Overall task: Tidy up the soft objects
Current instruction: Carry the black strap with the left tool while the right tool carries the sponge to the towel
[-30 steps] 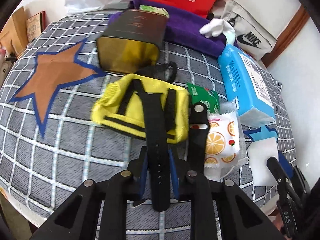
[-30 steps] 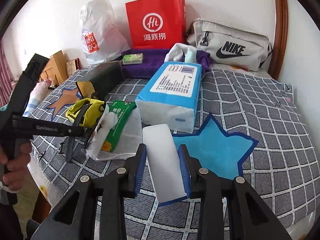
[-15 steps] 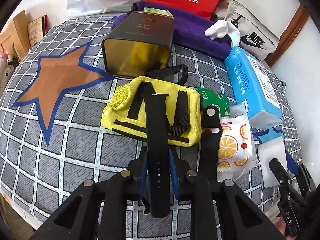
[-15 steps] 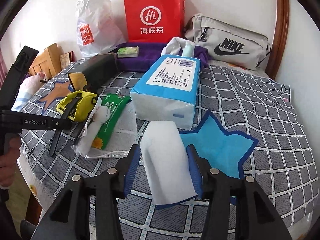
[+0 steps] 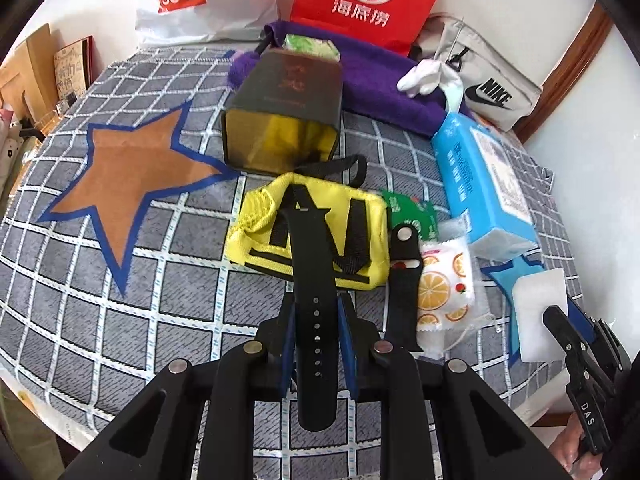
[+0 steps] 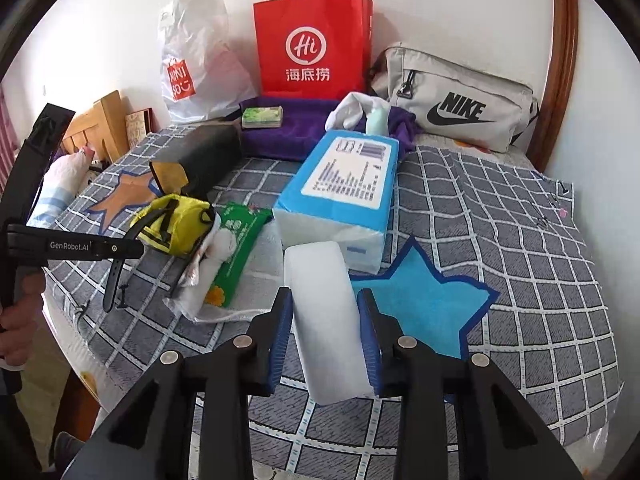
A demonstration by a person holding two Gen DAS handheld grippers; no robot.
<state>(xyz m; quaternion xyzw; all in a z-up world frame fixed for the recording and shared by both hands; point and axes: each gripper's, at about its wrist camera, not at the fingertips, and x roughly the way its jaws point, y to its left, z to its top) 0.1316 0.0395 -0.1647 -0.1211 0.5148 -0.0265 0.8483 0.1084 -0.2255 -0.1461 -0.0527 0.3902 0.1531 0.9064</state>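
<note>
Left wrist view: the left claw (image 5: 316, 320), at lower centre, is closed tight on a black perforated watch strap (image 5: 312, 280), whose far end lies over a yellow pouch (image 5: 308, 232) at mid-frame. A 2nd black strap piece (image 5: 404, 276) lies just right of the pouch, beside an orange-print packet (image 5: 444, 284) and a green packet (image 5: 412, 212). An open dark box (image 5: 284, 120) lies above the pouch, on the grey checked bed cover (image 5: 120, 320); a brown star patch (image 5: 128, 184) sits at left.

Right wrist view: the right claw (image 6: 325, 328), at lower centre, has just been closing and its blue pads press both sides of a white foam block (image 6: 324, 312). The block's far end reaches toward a blue tissue pack (image 6: 340, 192) at centre; a blue star patch (image 6: 420, 300) lies just right of it. A hand (image 6: 16, 316) grips the other tool at the left edge.
</note>
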